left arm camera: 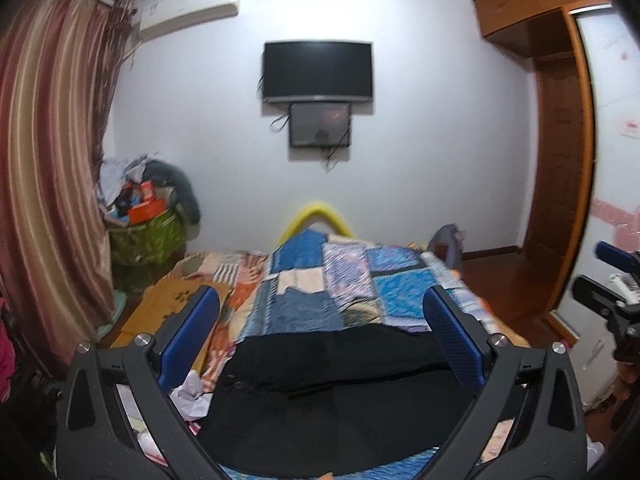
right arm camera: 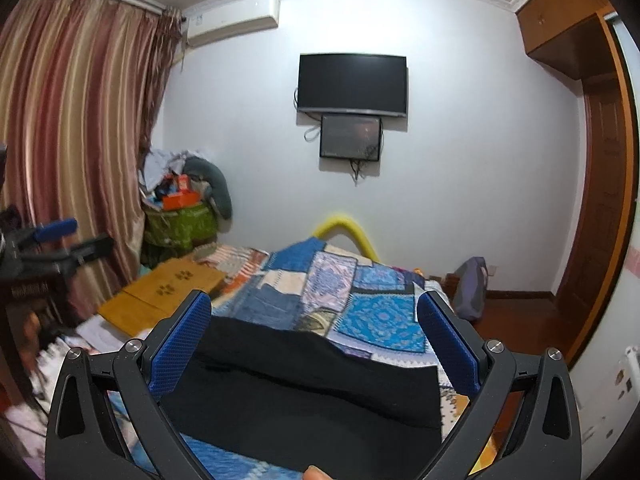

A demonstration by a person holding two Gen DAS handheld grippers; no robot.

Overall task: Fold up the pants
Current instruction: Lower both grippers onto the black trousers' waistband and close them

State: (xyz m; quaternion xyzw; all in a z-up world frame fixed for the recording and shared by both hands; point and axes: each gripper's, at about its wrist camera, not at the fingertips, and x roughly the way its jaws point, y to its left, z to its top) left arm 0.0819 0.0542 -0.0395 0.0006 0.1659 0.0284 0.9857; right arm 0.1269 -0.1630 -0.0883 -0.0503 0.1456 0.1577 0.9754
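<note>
Black pants (left arm camera: 336,396) lie folded flat on the patchwork bedspread (left arm camera: 320,280) at the near end of the bed. My left gripper (left arm camera: 320,340) hovers above them, open, with its blue pads wide apart and nothing between them. In the right wrist view the same black pants (right arm camera: 312,388) lie below my right gripper (right arm camera: 316,340), which is also open and empty. The right gripper's blue tip (left arm camera: 612,254) shows at the right edge of the left view. The left gripper's blue tip (right arm camera: 56,229) shows at the left edge of the right view. A fingertip (right arm camera: 316,473) peeks in at the bottom.
A striped curtain (left arm camera: 44,160) hangs on the left. A cluttered green basket (left arm camera: 148,232) stands in the corner. Flat cardboard (right arm camera: 160,296) lies left of the bed. A TV (left arm camera: 318,70) hangs on the far wall. A wooden wardrobe (left arm camera: 560,160) and floor lie right.
</note>
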